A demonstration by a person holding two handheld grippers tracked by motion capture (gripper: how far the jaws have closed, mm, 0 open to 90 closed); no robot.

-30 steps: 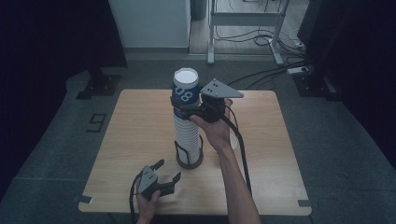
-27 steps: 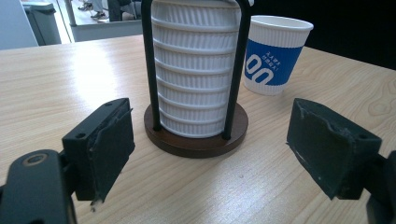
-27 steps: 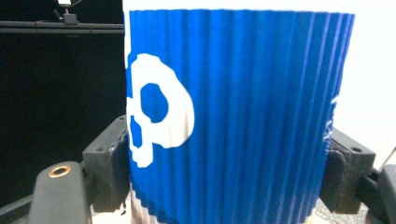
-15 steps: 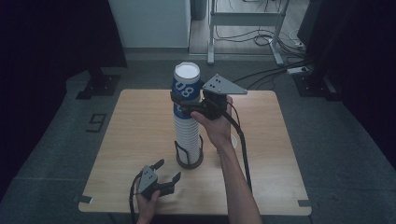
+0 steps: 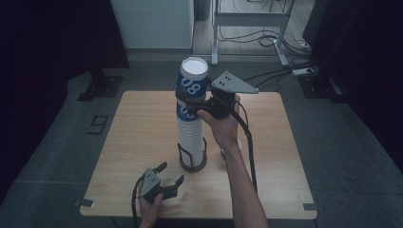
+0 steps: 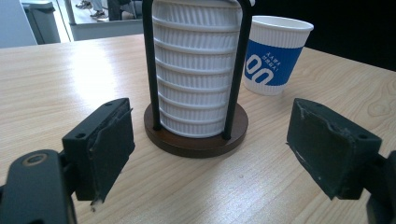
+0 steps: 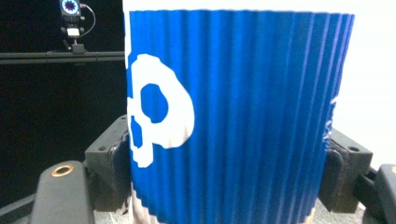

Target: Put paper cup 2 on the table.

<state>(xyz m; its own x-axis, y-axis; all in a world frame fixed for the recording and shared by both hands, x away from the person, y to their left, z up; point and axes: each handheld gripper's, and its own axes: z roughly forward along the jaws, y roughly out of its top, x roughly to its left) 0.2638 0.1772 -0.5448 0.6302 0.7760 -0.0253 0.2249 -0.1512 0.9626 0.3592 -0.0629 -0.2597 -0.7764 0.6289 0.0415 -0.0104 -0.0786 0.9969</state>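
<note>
1. The right gripper [image 5: 190, 100] is clamped around the top blue-and-white ribbed paper cup [image 5: 192, 80] at the head of the tall stack of white ribbed paper cups [image 5: 190, 137]. The stack stands in a black wire holder with a round dark wooden base [image 5: 193, 161], near the middle of the light wooden desk [image 5: 138, 142]. In the right gripper view the pads [image 7: 108, 175] press on both sides of the blue sleeve.
2. Lift straight up along the stack's axis; a sideways tug would likely tip the column or drag the next cup along.
3. Keep the squeeze light, since a ribbed paper wall probably dents easily.
4. The left gripper [image 5: 162, 181] rests by the desk's near edge, jaws spread and empty. If the stack rises too, it could steady the holder's base.
5. Another blue-and-white cup [image 6: 275, 55] stands on the desk just beyond the holder; setting the lifted cup beside it seems sensible.
</note>
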